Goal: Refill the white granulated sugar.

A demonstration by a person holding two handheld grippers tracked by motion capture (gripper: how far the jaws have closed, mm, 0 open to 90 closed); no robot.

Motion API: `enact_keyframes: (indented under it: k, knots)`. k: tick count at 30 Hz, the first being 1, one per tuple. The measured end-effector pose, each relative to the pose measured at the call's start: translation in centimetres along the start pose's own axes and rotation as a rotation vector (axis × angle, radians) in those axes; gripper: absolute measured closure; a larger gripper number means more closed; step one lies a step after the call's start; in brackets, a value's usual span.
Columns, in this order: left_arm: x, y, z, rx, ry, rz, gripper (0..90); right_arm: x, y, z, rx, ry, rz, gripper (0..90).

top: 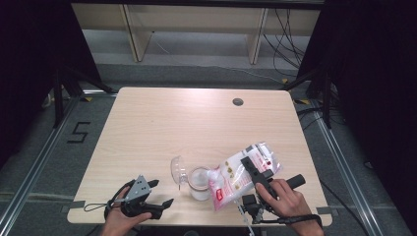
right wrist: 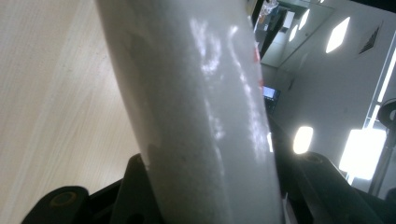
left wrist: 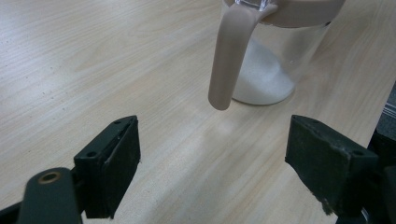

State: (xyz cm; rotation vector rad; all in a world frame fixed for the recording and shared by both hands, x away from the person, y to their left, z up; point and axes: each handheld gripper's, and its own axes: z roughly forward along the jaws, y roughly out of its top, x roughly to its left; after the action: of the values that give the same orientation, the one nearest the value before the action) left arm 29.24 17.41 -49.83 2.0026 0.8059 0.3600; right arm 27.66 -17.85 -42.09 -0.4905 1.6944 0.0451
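2 tongs at work: my right tongs point(top: 256, 174) pinch the sugar bag point(top: 241, 173), tilted at lower centre to pour into the jar point(top: 199, 183); my left tongs point(top: 160, 193) wait spread.

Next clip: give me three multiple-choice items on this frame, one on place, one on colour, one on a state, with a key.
1. Where is the bag of white grains?
A. Flat at the table's far edge
B. Tipped over the jar, near the front edge
C. On the floor

2. What colour is the jar's handle?
A. Beige
B. Blue
C. Black

3. How do the left gripper's jaws stand?
A. Clamped on the handle
C. Clamped on the bag
B. Open with nothing between them

Key:
1 B, the high view shows the right gripper holding the bag slanted, its low corner at the jar's mouth.
2 A, the left gripper view shows it pale beige.
3 B, bare table shows between the jaws.
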Motion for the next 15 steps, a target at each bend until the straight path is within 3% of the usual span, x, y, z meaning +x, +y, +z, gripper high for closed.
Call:
enact_keyframes:
  k: [1,2,3,7,9,11,12,13,15]
  knots:
    - [-0.07,0.01,0.00,0.001,-0.001,-0.004,17.5,-0.43,0.10,-0.07,-0.013,-0.006,-0.030,61.6]
    - [-0.12,0.00,0.00,-0.004,-0.001,0.000,17.5,-0.43,0.10,-0.07,-0.013,-0.006,-0.030,61.6]
    - [-0.21,0.00,-0.05,-0.002,0.003,-0.004,17.5,-0.24,0.12,-0.18,-0.002,0.002,-0.002,61.6]
    - [-0.14,-0.01,0.07,-0.005,-0.007,-0.005,17.5,-0.28,0.28,-0.16,-0.015,-0.007,0.005,61.9]
    - [0.08,0.03,0.06,0.001,-0.006,0.025,17.5,-0.41,0.35,-0.10,-0.036,-0.014,-0.022,62.1]
    - [0.09,0.03,0.07,-0.001,-0.007,0.022,17.5,-0.11,0.48,-0.28,-0.015,0.012,0.014,62.2]
    - [0.08,0.04,0.05,-0.001,-0.007,0.022,17.5,-0.01,0.56,-0.24,-0.023,-0.001,0.021,62.3]
    - [-0.03,0.02,0.10,-0.012,-0.008,0.010,17.5,-0.40,0.60,-0.18,-0.042,-0.008,-0.039,62.4]
    - [-0.04,0.02,0.09,-0.011,-0.009,0.009,17.5,-0.15,0.67,-0.34,-0.027,0.009,0.000,62.5]
